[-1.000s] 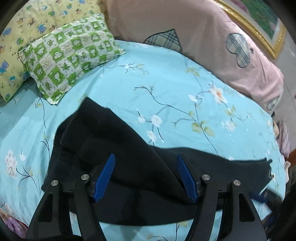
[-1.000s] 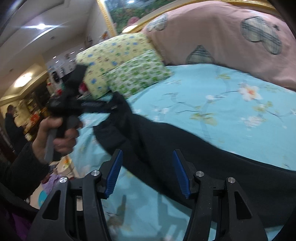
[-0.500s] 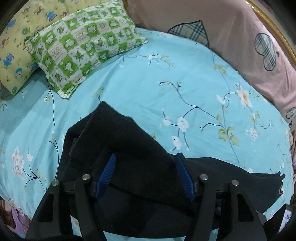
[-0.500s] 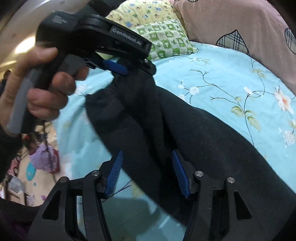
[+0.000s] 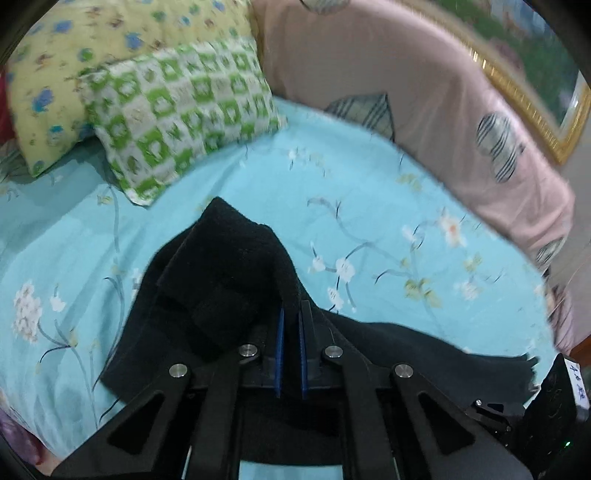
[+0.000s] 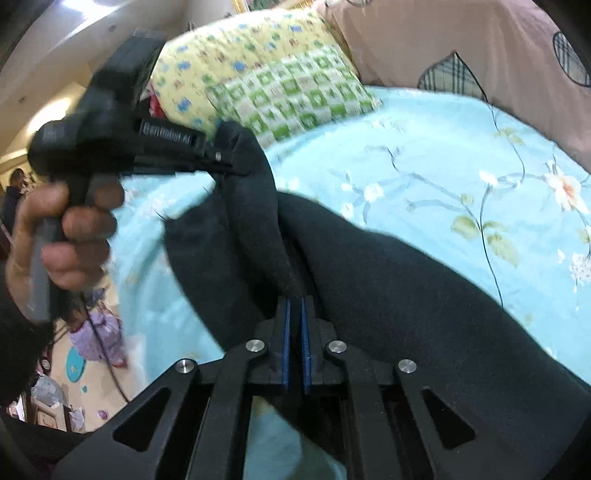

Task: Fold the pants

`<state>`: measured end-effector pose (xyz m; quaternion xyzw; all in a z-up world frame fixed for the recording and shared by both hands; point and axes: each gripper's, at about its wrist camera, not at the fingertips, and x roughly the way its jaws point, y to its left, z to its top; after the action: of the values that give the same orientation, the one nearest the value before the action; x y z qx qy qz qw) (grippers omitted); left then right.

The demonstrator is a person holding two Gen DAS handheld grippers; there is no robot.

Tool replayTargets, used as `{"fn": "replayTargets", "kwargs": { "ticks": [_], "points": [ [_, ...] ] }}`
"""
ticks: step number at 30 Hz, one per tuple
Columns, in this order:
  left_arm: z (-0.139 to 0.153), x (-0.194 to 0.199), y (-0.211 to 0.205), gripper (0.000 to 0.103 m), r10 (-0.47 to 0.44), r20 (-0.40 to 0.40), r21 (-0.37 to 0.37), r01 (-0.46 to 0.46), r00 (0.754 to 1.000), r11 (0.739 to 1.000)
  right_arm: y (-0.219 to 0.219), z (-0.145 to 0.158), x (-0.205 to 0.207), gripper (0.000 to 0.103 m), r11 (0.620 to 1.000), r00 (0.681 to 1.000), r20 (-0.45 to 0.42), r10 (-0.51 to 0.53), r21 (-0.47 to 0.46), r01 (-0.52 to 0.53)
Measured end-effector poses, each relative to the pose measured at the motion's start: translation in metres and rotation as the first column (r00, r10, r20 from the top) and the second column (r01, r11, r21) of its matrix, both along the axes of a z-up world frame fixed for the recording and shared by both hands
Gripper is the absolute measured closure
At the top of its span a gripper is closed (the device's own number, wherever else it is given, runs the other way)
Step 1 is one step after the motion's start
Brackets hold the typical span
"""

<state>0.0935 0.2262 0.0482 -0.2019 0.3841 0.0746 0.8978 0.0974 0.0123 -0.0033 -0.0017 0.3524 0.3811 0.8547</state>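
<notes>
The pants [image 5: 229,266] are matt black fleecy cloth with a fuzzy nap. The sheet [image 5: 388,206] is smooth printed cotton-like cloth. The left gripper [image 5: 290,314] is matt black plastic with shiny metal rivets and ribbed blue pads [image 5: 279,347].

— Bedding, please.
— A light blue bedsheet [image 5: 369,206] with a printed flower-and-branch pattern covers the mattress. A green checked pillow [image 5: 177,122] lies on it, overlapping a yellow pillow [image 5: 92,48] with small blue and green figures behind it.
— Along the far side?
— A pink cover [image 5: 424,92] with plaid patches rises beside the sheet. Above it, a gold picture frame [image 5: 532,107].
— Beyond the bed?
— A floor area with a small figure in purple clothing [image 6: 96,332], blurred. A person [image 6: 13,192] stands in the background under a ceiling light [image 6: 88,7].
</notes>
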Motion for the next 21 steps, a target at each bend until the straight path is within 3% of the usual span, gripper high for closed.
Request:
{"fn": "replayTargets", "kwargs": {
  "ticks": [3, 8, 12, 21],
  "points": [
    [0.001, -0.032, 0.017, 0.098, 0.020, 0.086, -0.079, -0.014, 0.996, 0.997, 0.007, 0.020, -0.019, 0.097, 0.998, 0.996, 0.070, 0.062, 0.008, -0.062],
    [-0.021, -0.065, 0.039, 0.098, 0.058, 0.122, -0.181, -0.035, 0.991, 0.983, 0.035, 0.024, -0.048, 0.097, 0.982, 0.976, 0.172, 0.133, -0.154, -0.107],
    [-0.047, -0.081, 0.047, 0.098, 0.083, 0.098, -0.235, -0.058, 0.992, 0.970, 0.049, 0.013, -0.053, 0.097, 0.963, 0.972, 0.172, 0.160, -0.243, -0.115],
    [-0.078, -0.099, 0.062, 0.098, 0.114, 0.079, -0.292, -0.086, 0.990, 0.952, 0.058, -0.002, -0.056, 0.097, 0.947, 0.973, 0.147, 0.177, -0.297, -0.127]
  ]
}}
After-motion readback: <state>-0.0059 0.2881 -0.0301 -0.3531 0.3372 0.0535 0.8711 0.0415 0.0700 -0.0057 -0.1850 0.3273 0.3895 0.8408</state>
